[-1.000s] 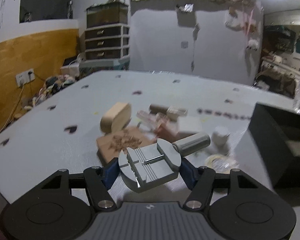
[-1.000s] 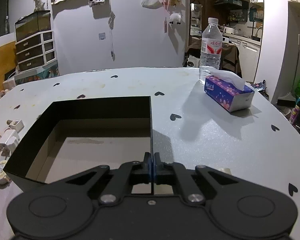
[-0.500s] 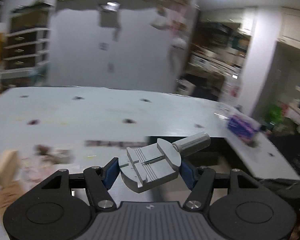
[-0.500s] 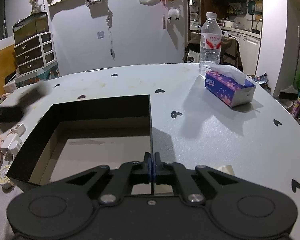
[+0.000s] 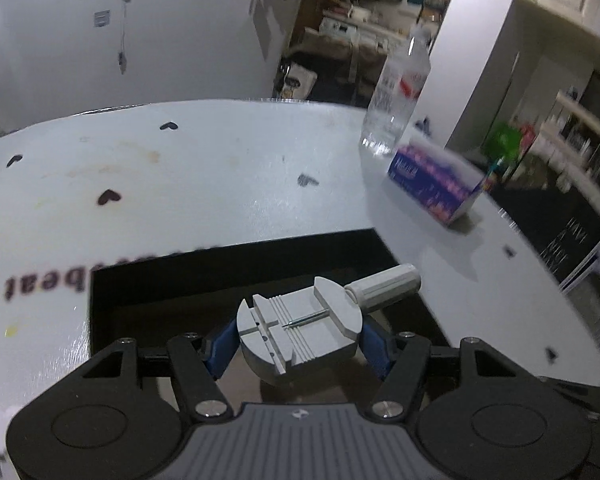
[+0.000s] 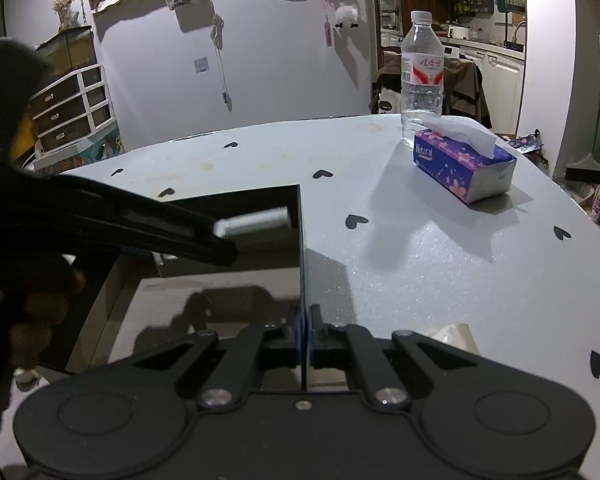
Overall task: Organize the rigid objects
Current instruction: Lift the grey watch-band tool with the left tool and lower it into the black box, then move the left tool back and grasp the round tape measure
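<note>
The left gripper (image 5: 298, 344), matte black with blue pads, pinches a grey metal tool (image 5: 300, 334): a round, flat disc cut by parallel grooves, with a thin pin lying across its channel and a ribbed cylindrical knob sticking out to the right. The tool hangs above the open black box (image 5: 228, 280), a square, thin-walled carton with a dull brownish floor. The right gripper (image 6: 305, 326) has its blue pads pressed together on the box's thin right wall (image 6: 302, 248), which rises straight between them. Beyond the box spreads a pale, grainy table (image 6: 420, 248) printed with small dark hearts. Farther back on it stand a purple flowered tissue pack (image 6: 462, 170) and, behind that, a clear plastic water bottle (image 6: 422, 76). Only the right wrist view shows the left gripper from the side, as a dark blurred arm reaching over the box with just the silver knob visible; the left wrist view alone shows the tool's grooved face.
</note>
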A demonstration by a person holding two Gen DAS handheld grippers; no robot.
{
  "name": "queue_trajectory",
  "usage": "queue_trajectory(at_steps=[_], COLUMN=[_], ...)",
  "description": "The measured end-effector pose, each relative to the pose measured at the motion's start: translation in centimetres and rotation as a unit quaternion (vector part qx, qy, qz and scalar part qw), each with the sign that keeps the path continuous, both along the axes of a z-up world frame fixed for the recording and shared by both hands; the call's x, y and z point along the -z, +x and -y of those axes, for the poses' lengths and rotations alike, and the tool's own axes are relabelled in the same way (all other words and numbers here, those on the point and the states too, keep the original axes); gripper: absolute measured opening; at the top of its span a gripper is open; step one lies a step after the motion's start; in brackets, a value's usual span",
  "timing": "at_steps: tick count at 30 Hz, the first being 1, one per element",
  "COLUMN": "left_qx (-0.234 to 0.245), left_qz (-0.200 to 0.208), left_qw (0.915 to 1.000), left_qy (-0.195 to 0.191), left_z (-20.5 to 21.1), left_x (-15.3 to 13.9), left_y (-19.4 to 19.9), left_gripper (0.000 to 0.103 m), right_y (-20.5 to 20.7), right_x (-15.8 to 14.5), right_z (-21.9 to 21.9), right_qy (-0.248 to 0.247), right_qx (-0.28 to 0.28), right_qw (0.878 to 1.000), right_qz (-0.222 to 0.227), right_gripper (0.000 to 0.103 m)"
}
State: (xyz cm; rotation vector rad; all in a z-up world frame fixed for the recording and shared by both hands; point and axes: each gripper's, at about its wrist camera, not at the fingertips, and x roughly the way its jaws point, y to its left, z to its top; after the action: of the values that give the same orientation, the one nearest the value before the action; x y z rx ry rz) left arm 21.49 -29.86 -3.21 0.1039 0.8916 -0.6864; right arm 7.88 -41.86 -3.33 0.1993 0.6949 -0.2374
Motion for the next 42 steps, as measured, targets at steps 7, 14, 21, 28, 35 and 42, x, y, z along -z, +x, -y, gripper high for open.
queue_trajectory(at_steps=[7, 14, 21, 28, 35, 42], left_qx=[-0.017, -0.020, -0.022, -0.022, -0.032, -0.101], left_qz=[-0.003, -0.008, -0.003, 0.022, 0.102, 0.125], left_qw=[0.9985, 0.9988, 0.9990, 0.9995, 0.9940, 0.9870], left_qy=[0.052, 0.045, 0.038, 0.006, -0.023, 0.002], left_z=[1.9, 2.4, 1.5, -0.9, -5.9, -12.1], left_x=[1.8, 3.1, 2.5, -0.4, -2.8, -1.8], left_y=[1.7, 2.5, 1.9, -0.4, -4.2, -5.6], left_gripper=[0.065, 0.068, 0.089, 0.101, 0.103, 0.103], right_y=[0.1, 0.1, 0.2, 0.3, 0.2, 0.2], right_x=[-0.1, -0.1, -0.2, -0.2, -0.2, -0.1], right_z=[0.0, 0.0, 0.0, 0.1, 0.0, 0.0], right_qy=[-0.002, 0.000, 0.002, 0.000, 0.001, 0.002], right_qx=[-0.001, -0.002, 0.001, 0.001, -0.002, -0.003], right_qw=[1.000, 1.000, 1.000, 1.000, 1.000, 1.000], right_qz=[-0.003, -0.005, -0.009, -0.011, -0.012, -0.018], right_gripper=[0.004, 0.004, 0.004, 0.004, 0.004, 0.004])
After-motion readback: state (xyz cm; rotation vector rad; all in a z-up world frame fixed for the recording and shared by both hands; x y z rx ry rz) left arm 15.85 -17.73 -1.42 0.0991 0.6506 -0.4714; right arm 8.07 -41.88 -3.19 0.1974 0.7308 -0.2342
